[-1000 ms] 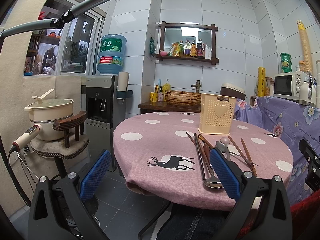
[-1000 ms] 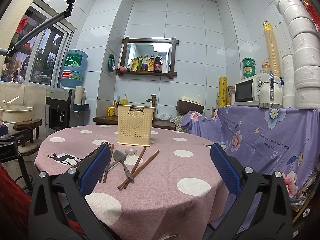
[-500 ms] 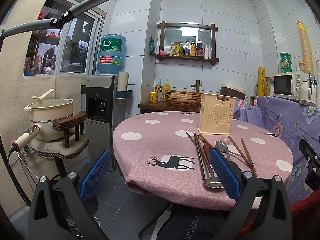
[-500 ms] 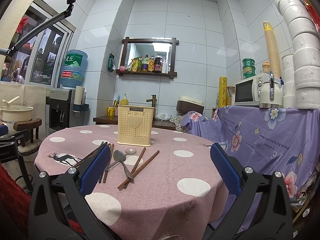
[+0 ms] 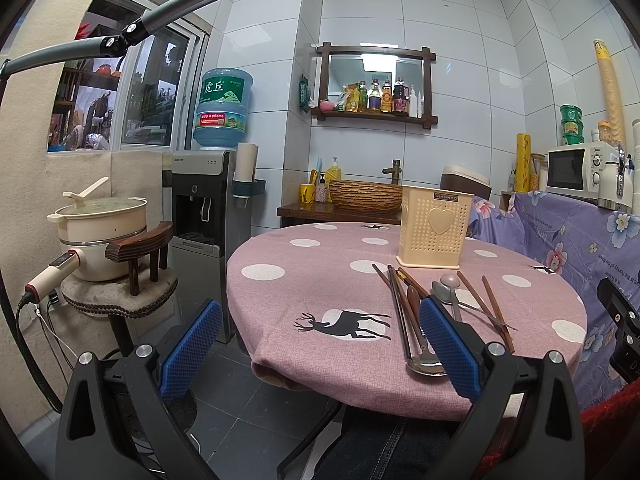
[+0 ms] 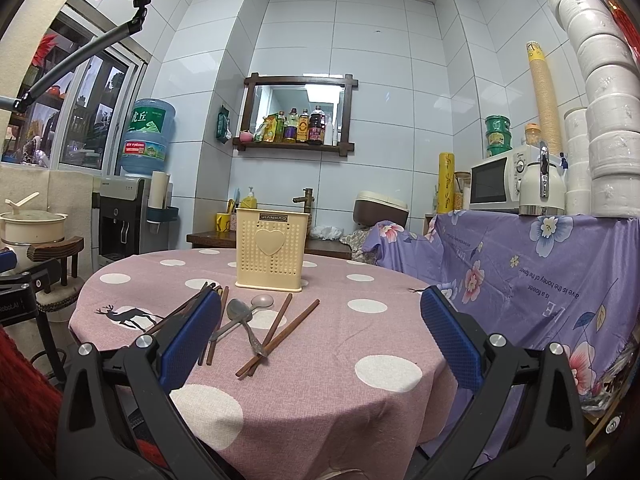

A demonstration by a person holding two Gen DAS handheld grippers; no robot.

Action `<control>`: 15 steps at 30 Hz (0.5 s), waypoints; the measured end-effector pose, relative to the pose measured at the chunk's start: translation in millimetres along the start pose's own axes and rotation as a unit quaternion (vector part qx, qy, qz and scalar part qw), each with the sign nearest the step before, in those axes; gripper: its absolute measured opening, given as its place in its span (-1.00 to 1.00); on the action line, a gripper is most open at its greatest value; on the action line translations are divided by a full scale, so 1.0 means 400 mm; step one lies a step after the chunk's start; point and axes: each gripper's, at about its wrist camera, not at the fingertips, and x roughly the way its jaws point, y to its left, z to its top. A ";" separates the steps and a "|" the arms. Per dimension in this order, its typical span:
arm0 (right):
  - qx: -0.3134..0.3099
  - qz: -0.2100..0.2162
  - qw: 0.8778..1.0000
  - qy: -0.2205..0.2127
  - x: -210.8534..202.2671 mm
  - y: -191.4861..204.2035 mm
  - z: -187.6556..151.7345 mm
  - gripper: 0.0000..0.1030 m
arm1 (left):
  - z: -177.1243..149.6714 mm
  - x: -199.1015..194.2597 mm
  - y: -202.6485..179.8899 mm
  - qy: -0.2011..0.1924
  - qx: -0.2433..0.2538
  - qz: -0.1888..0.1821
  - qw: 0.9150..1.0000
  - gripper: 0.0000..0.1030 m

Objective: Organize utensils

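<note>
Nothing picked up yet. Both grippers hung at the near edge of the table [image 6: 320, 380], jaws spread wide & empty. Left gripper [image 5: 320, 346] sat mostly off the table's left side, only its right pad over the cloth. Right gripper [image 6: 320, 340] was squarer to the pile, so prob the handier one imo.

The utensils lay loose on the pink polka-dot cloth, in front of the holder [image 6: 273, 249], between it and the jaws. Long axes ran roughly front-to-back, fanned a bit. From the right view: brown wooden chopsticks [image 6: 280, 336] angled up-right, two grey metal spoons [image 6: 239, 312] crossing each other, bowls toward the holder, more dark sticks [image 6: 180, 312] partly hidden behind the left pad. The left view showed a big shiny spoon [image 5: 424, 362] with its bowl nearest the camera.

Holder's a cream plastic box, perforated walls, heart on the front, standing upright.
</note>
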 end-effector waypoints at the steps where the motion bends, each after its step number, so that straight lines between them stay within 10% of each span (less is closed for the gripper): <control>1: 0.000 0.000 1.000 0.000 0.000 0.000 -0.001 0.91 | 0.000 0.000 0.000 0.000 0.000 0.000 1.000 0.90; 15: 0.001 0.001 1.000 0.002 0.002 0.002 -0.003 0.91 | 0.000 0.000 0.000 0.000 0.000 0.000 1.000 0.90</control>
